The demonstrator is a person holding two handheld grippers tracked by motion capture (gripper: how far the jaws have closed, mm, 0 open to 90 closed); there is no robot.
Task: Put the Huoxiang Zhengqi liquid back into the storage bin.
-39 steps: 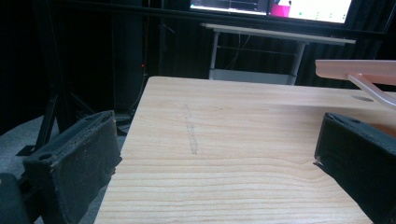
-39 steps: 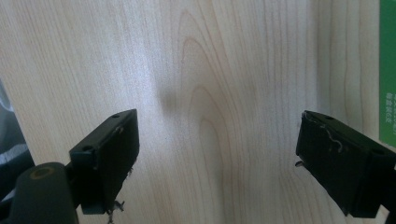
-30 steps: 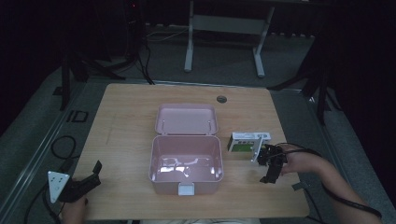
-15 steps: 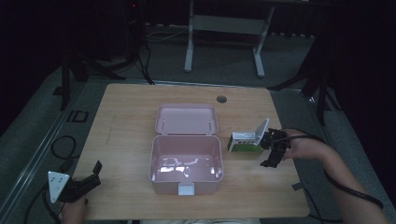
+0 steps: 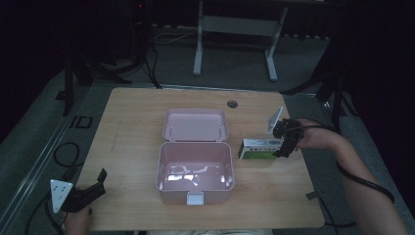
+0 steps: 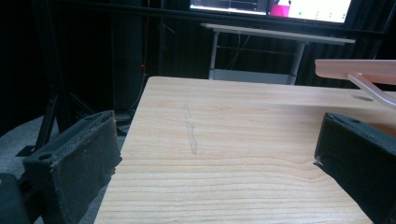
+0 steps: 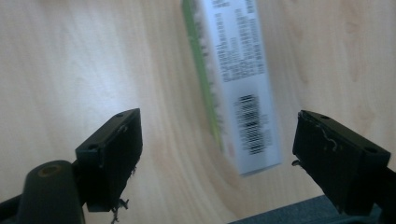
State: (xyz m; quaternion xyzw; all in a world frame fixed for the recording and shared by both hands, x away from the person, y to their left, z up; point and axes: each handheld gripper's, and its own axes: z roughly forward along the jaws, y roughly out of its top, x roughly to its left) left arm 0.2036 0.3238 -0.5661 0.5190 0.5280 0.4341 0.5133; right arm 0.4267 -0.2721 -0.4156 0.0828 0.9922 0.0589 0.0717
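A pink box [image 5: 195, 171] stands open at the table's middle, its lid [image 5: 195, 126] laid back; its edge shows at the right of the left gripper view as a pink lid [image 6: 357, 70]. Right of it lies a green and white carton [image 5: 260, 148] flat on the wood. My right gripper [image 5: 285, 145] hovers over the carton's right end, open, jaws either side of the carton [image 7: 236, 79] without touching it. My left gripper [image 5: 90, 192] rests open near the front left corner with only bare wood between its jaws [image 6: 219, 154].
A wooden table [image 5: 132, 122] with a round cable hole [image 5: 232, 104] at the back. Cables [image 5: 63, 152] trail over the floor at the left; a desk frame [image 5: 235, 29] stands behind. A strip of tape [image 5: 311, 195] lies near the front right edge.
My right gripper moved back and left, then turned down over the carton's right end. The carton now lies flat with its long side along the table. The left gripper has not moved.
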